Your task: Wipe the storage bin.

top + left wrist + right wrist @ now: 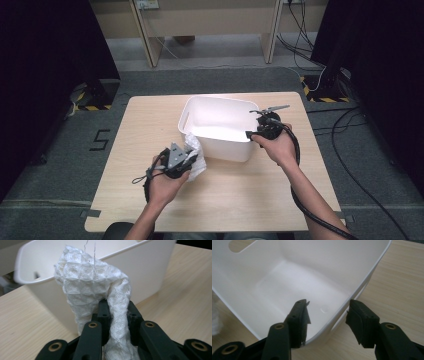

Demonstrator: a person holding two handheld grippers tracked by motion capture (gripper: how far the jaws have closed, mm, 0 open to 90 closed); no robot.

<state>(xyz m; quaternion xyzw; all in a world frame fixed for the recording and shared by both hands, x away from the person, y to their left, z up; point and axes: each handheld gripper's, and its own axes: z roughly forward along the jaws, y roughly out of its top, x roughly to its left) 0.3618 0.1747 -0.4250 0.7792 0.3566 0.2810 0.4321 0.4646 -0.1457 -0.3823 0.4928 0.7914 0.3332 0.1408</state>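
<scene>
left tongs (117,312) – pinching white waffle cloth (95,282), bin (150,267) just beyond | right tongs (327,320) – spread, straddling bin's near corner

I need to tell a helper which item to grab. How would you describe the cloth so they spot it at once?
On the light wooden table stands a white plastic tub. Just outside its near left corner, the left gripper is clamped on a bunched white cloth. Its puffy waffle weave sets it apart from the smooth tub.
</scene>
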